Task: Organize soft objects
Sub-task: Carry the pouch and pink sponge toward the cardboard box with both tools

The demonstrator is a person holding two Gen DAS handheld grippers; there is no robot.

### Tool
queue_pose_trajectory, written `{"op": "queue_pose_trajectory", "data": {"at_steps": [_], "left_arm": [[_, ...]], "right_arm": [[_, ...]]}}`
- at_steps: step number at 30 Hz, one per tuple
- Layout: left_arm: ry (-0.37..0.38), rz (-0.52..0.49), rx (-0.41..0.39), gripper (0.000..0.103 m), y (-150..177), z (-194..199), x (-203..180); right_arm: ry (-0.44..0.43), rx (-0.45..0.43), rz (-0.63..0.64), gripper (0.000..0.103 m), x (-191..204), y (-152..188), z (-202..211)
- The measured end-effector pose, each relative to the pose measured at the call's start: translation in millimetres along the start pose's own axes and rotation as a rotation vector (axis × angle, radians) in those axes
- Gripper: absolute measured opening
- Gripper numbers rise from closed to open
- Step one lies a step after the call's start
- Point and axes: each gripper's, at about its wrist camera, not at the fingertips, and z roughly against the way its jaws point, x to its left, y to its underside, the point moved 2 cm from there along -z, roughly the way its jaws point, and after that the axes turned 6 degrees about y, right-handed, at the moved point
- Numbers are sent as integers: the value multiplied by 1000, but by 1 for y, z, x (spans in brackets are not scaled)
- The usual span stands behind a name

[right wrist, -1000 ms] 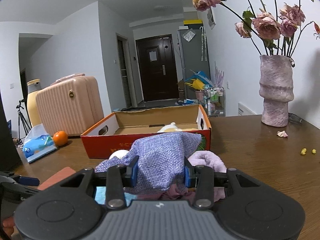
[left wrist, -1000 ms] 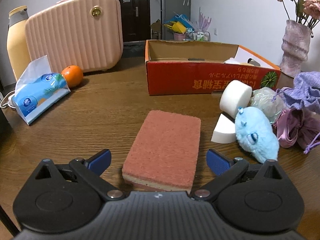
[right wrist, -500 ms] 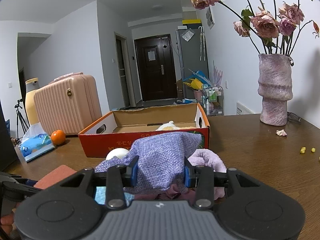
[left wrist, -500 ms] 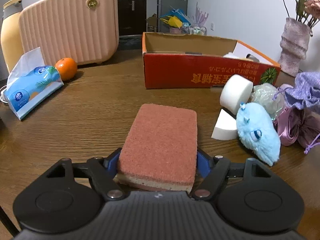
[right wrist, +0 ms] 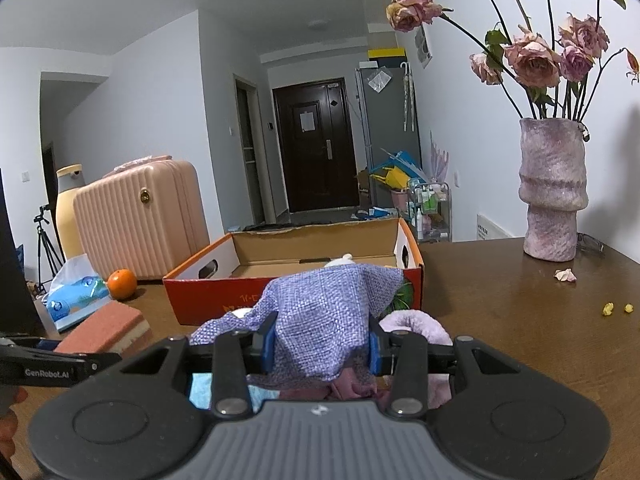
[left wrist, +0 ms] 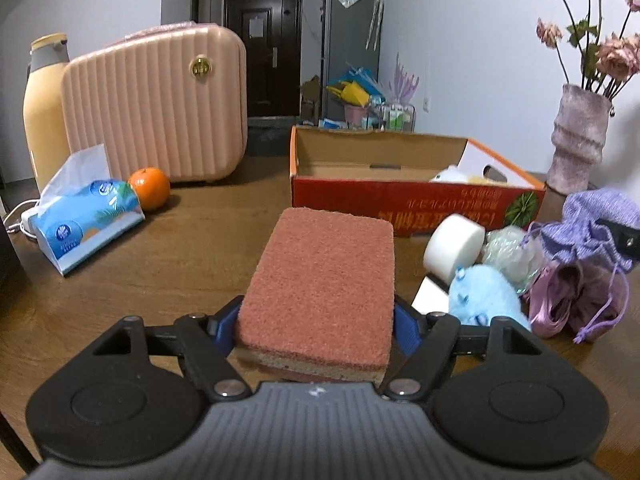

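While the right gripper [right wrist: 320,350] clamps the purple pouch [right wrist: 328,312], the left gripper [left wrist: 316,326] grips the sponge [left wrist: 320,280]

Both wrist views (low, close) face the shared red box [left wrist: 416,200] [right wrist: 296,280]

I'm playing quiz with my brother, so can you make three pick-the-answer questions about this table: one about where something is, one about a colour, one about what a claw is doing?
1. Where is the orange?
A. inside the red box
B. on the table between the tissue pack and the pink suitcase
C. beside the vase

2. What colour is the fluffy toy?
A. light blue
B. green
C. black

3. What is the left claw doing?
A. hanging open over nothing
B. squeezing the tissue pack
C. gripping the reddish sponge

Answers:
1 B: it sits by the tissue pack, before the suitcase.
2 A: its fur is pale blue.
3 C: both blue pads press the sponge's sides.
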Motion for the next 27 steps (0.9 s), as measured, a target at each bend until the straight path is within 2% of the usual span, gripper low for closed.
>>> {"op": "queue_pose_trajectory", "data": {"at_steps": [13, 27], "left_arm": [[9, 22, -91, 75, -22, 18, -24], [16, 56, -167, 75, -55, 10, -44]], "right_arm": [[-9, -42, 8, 41, 4, -13, -7], [-13, -86, -7, 41, -4, -37, -27]]}}
